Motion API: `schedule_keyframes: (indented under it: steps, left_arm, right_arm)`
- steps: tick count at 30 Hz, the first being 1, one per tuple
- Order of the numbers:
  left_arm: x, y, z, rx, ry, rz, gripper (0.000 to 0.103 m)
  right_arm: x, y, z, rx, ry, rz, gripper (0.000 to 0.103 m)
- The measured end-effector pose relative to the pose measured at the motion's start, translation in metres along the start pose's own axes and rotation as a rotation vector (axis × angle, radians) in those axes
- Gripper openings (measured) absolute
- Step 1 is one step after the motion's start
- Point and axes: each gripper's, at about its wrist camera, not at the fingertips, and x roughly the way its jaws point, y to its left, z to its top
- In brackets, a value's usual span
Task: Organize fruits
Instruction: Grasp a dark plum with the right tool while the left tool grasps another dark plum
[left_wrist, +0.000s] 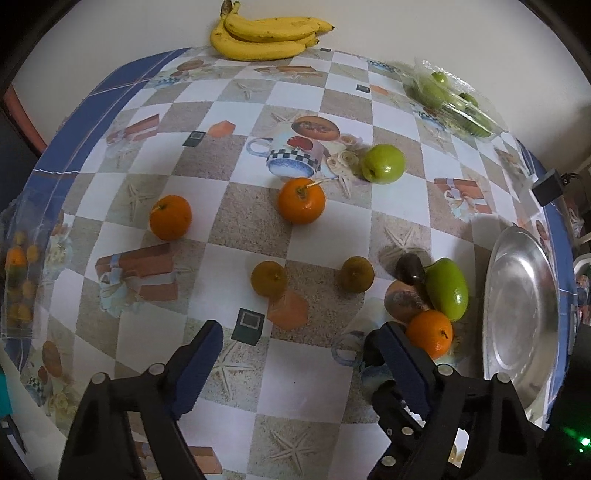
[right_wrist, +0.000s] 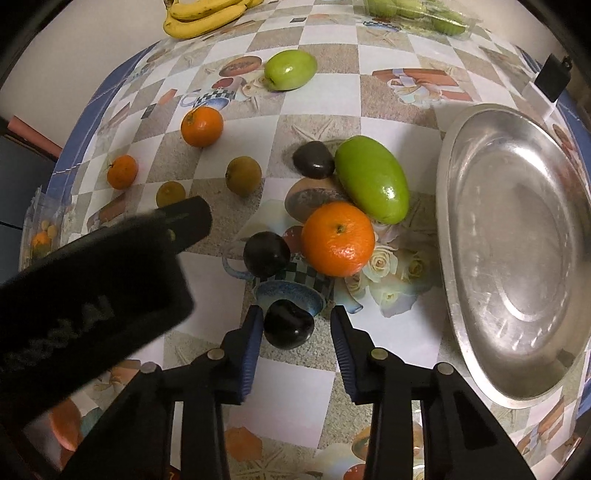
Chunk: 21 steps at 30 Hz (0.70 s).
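Both tongs point steeply down at the patterned tablecloth (left_wrist: 303, 376). Right gripper (right_wrist: 295, 325) has its jaws narrowed around a dark plum (right_wrist: 289, 324): the left pad touches it, but a gap shows at the right pad, so I don't have it yet. No earlier view lets me speak of motion. Left gripper (left_wrist: 295, 343) stands wide and empty over bare cloth.

Taking the steel plate (right_wrist: 517, 258) as my mark, the plum lies left of its near rim, below the big orange (right_wrist: 338, 238), with a second dark plum (right_wrist: 266, 254) further left. A green mango (right_wrist: 371, 179) lies against the plate's left side.

Risk: the plum is glossy and round, and pressed from one side it could roll away. My left tool's black body (right_wrist: 92, 273) also crowds the right tongs' left side, so a careless lift might knock them together.
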Motion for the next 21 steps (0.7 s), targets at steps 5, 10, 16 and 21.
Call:
schedule_keyframes:
  steps: [5,10,16,21]
  left_arm:
    - [0.006,0.003,0.000,-0.022,0.004,-0.005,0.088]
    - [0.007,0.003,-0.001,-0.021,0.000,-0.002,0.087]
    - [0.006,0.000,0.000,-0.028,-0.006,-0.035,0.087]
    - [0.007,-0.002,0.000,-0.047,-0.003,-0.079,0.083]
  right_arm:
    - [0.001,0.003,0.002,-0.013,0.000,0.008,0.033]
    - [0.006,0.002,0.003,-0.015,0.010,0.015,0.030]
    - [-0.007,-0.002,-0.002,-0.011,-0.024,0.032,0.030]
    - [-0.030,-0.020,-0.002,0.040,-0.099,0.047,0.030]
